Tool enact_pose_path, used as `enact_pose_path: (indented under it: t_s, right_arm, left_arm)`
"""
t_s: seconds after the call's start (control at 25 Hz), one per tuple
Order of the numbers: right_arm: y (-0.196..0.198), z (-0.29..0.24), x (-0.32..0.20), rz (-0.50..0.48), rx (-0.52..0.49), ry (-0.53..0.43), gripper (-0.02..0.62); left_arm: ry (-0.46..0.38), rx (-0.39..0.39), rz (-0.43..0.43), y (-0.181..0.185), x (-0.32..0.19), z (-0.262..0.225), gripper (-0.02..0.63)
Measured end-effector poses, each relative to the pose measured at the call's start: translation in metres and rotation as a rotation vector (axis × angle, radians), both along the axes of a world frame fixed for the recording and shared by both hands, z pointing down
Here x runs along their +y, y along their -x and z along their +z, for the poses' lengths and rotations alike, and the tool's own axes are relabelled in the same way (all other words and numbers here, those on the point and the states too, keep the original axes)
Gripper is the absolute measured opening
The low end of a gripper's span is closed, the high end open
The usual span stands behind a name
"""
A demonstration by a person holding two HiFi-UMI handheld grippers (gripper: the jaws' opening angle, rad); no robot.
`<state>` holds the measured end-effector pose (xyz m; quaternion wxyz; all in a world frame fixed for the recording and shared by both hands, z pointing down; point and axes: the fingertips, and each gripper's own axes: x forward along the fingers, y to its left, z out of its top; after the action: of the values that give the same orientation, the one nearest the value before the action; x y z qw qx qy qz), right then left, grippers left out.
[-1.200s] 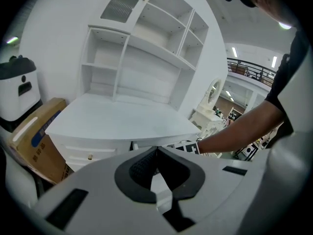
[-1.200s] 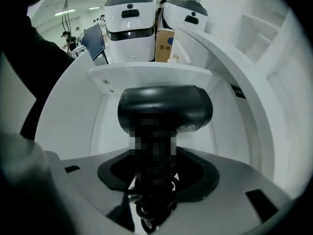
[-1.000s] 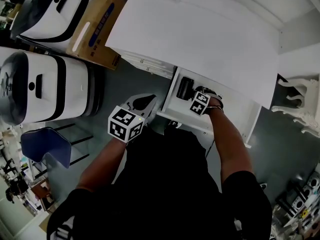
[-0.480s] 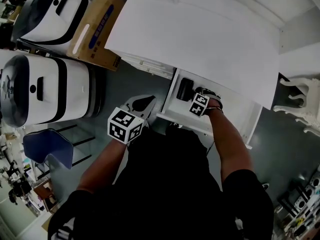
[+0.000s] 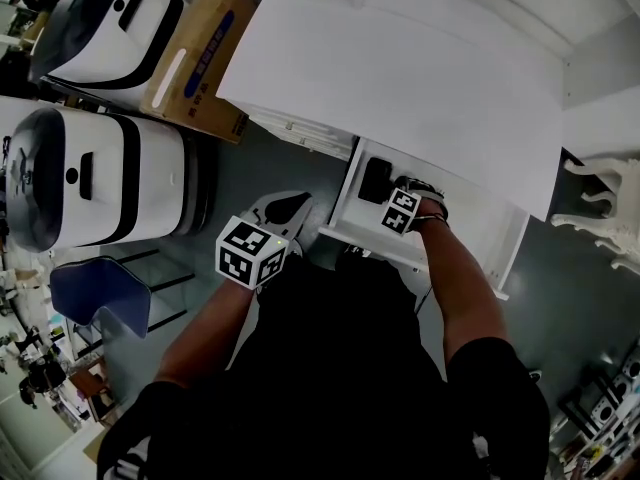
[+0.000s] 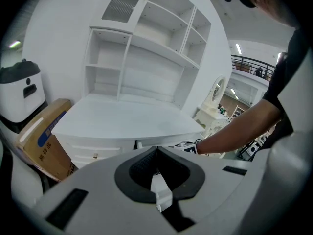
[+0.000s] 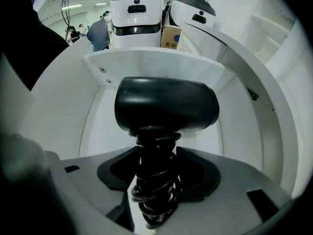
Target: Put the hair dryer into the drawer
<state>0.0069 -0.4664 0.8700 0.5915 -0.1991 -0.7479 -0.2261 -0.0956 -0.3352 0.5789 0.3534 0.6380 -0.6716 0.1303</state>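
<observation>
1. Right tongs [image 7: 155,156]: clamped on the handle of the black hair dryer [image 7: 166,104]. The right gripper view shows one jaw on each side of the handle. A black cord [image 7: 154,199] is wound round the handle where the jaws grip it.

2. Hair dryer: located inside the open white drawer [image 7: 98,126]. Its barrel lies crosswise ahead of the jaws, with the drawer walls on all sides. Whether it rests on the drawer floor cannot be determined. In the head view the hair dryer [image 5: 375,180] sits at the drawer's [image 5: 470,230] left end, with the right tongs [image 5: 400,208] just beside it and within the drawer's outline.

3. Drawer: pulled out from under the front edge of the white bench [image 5: 400,78].

4. Left tongs [image 6: 155,149]: jaws together, with nothing between them. In the head view the left tongs [image 5: 285,208] are held outside the drawer, just left of its front corner and above the grey floor. They point toward the bench [image 6: 127,119].

5. Surroundings: a white shelf unit [image 6: 146,48] stands on the back of the bench. A cardboard box [image 5: 195,58] lies on the floor against the bench's left side. Two white machines [image 5: 90,173] with black trim stand left of the box. A blue chair [image 5: 100,293] stands near the lower left. The person's right arm [image 5: 455,288] reaches down to the drawer.
</observation>
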Motion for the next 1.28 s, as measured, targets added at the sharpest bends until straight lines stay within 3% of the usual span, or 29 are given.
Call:
enact_pose_path:
  t_s: [0.72, 1.04, 1.28]
  right_arm:
    - [-0.005, -0.018, 0.001, -0.046, -0.021, -0.091, 0.241]
    - [-0.002, -0.047, 0.003, 0.009, -0.058, -0.114, 0.241]
    - [-0.006, -0.065, 0.01, 0.103, -0.069, -0.114, 0.241]
  left_arm:
    - [-0.05, -0.01, 0.038, 0.0, -0.003, -0.015, 0.011]
    - [-0.088, -0.007, 0.101, 0.002, -0.008, -0.026, 0.011]
    - [-0.099, 0.0, 0.187, 0.004, -0.007, -0.031, 0.011]
